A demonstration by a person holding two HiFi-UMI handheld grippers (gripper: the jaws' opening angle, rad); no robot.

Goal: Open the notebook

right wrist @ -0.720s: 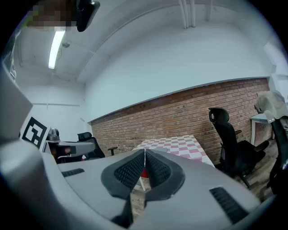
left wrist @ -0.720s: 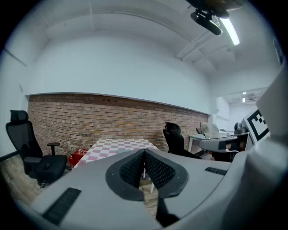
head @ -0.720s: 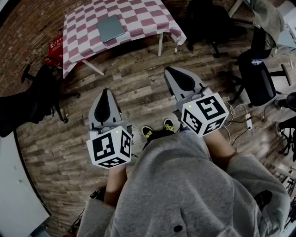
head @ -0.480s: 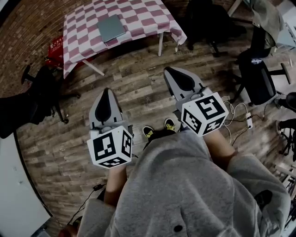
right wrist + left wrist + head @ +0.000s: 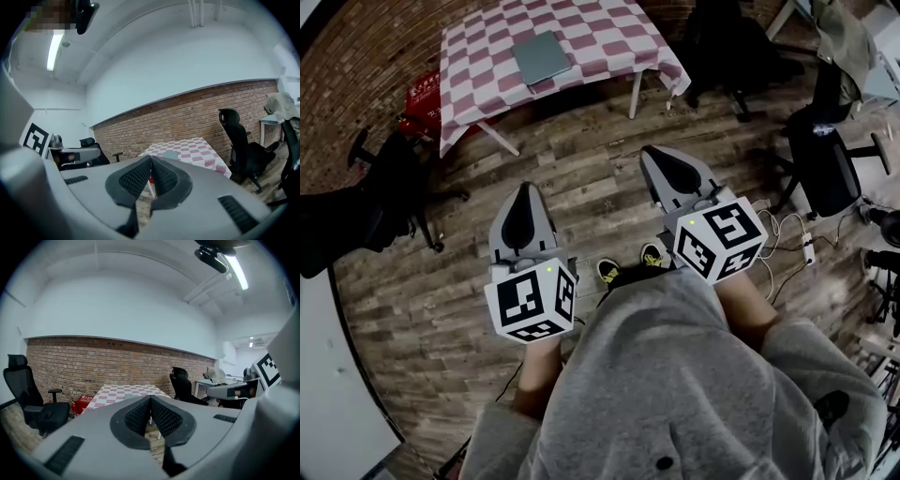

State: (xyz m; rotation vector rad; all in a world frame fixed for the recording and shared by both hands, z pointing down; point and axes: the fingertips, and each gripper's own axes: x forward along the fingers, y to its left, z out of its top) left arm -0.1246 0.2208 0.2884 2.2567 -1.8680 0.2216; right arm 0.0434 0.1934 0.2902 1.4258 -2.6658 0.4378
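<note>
A grey closed notebook [image 5: 541, 57] lies flat on a table with a red-and-white checked cloth [image 5: 609, 37] at the top of the head view. The same cloth [image 5: 123, 391] shows far ahead in the left gripper view, and the notebook [image 5: 170, 155] as a thin grey slab in the right gripper view. My left gripper [image 5: 523, 191] is shut and empty, held over the wooden floor well short of the table. To its right, my right gripper [image 5: 651, 153] is shut too, with nothing between its pads, nearer the table's front edge.
Black office chairs stand left [image 5: 389, 178] and right [image 5: 825, 159] of the table, another behind it [image 5: 722, 37]. A red box [image 5: 422, 94] sits under the table's left side. Cables and a power strip [image 5: 806, 248] lie on the floor at right. A brick wall [image 5: 93, 366] runs behind.
The table and notebook have slid slightly down and to the right in the head view. Both grippers sit slightly lower and further right in the picture, jaws unchanged.
</note>
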